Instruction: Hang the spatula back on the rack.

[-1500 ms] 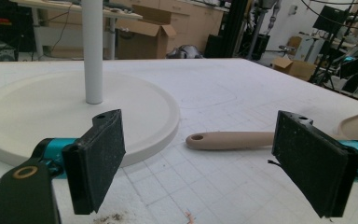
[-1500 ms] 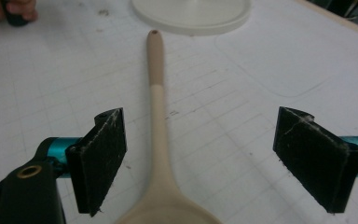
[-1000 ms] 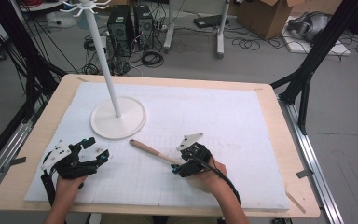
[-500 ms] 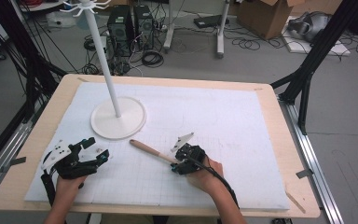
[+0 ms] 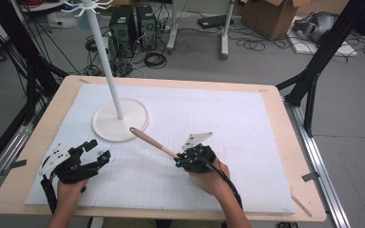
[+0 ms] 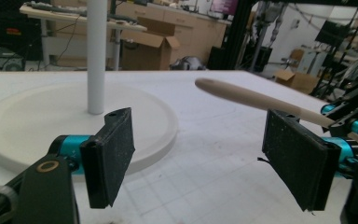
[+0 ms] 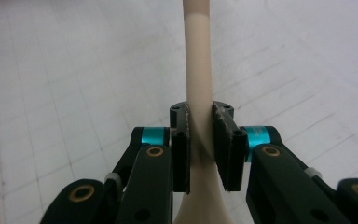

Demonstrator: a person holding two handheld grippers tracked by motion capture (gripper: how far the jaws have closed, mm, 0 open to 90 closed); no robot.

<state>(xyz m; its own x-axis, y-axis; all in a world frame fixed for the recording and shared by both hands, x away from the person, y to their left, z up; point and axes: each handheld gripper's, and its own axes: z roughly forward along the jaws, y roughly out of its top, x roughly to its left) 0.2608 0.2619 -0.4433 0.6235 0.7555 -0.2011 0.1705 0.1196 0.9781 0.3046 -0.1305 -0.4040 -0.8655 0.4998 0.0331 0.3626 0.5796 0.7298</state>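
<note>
A light wooden utensil points its rounded handle end toward the white stand's round base. My right gripper has just closed on it and is shut on the handle, near where it widens. The handle end hangs slightly above the mat. My left gripper rests low at the front left, facing the stand. Its jaws have just narrowed a little but stand open with nothing between them. The stand's thin pole rises from the base.
A white gridded mat covers most of the wooden table. The stand's base lies just ahead of the left gripper. Beyond the table's far edge are cables, computer towers and a cardboard box on the floor.
The right gripper's jaws have closed onto the wooden utensil's handle, and the handle's far end has risen off the mat. The left hand has stayed where it was.
</note>
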